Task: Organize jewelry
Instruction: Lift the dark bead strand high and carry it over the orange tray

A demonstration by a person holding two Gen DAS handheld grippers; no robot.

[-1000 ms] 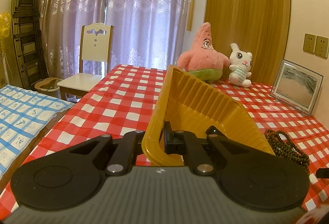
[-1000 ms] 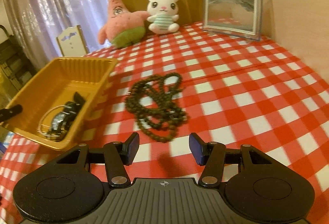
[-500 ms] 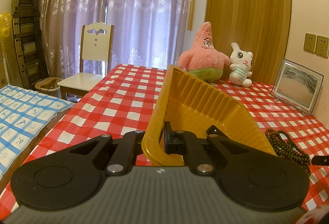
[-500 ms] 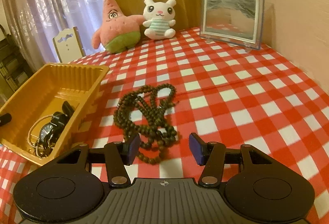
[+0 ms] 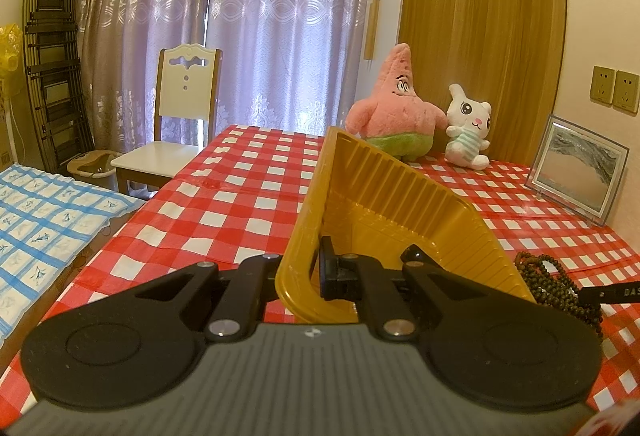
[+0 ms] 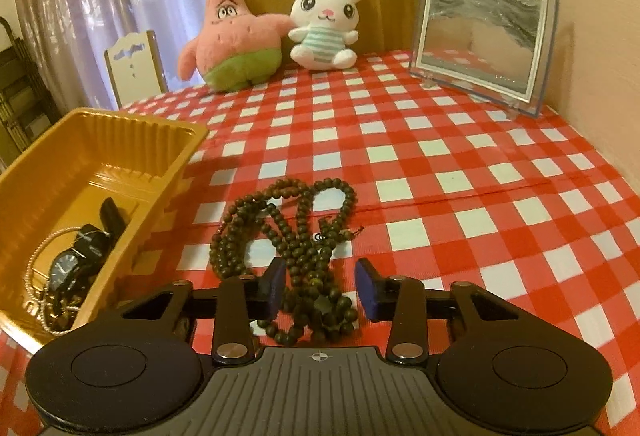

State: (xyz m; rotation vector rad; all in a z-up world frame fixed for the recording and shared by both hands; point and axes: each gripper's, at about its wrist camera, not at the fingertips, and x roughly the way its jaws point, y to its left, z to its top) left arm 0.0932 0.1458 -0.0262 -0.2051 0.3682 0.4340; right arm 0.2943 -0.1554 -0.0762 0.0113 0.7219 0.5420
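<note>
The dark bead necklace (image 6: 294, 248) lies heaped on the checked tablecloth (image 6: 460, 204) just right of my yellow tray (image 6: 120, 140). My right gripper (image 6: 320, 286) straddles its near end, jaws just closing, pads not yet pressing. My left gripper (image 5: 310, 270) pinches the tray's near wall. Open cloth lies rightward.

left claw (image 5: 308, 276): your black linkage arms spread from a grey ribbed housing; each carries one silver screw.
housing mark: a small white emblem sits at the centre of the ribbed housing's front edge.
side discs: round matte black plates flank the ribbed housing, one on each side.
right claw (image 6: 320, 286): yours has the same black arms and silver screws, with dark blue pads (image 6: 370, 288) ahead of its grey ribbed housing, which bears a crosshair mark.
</note>
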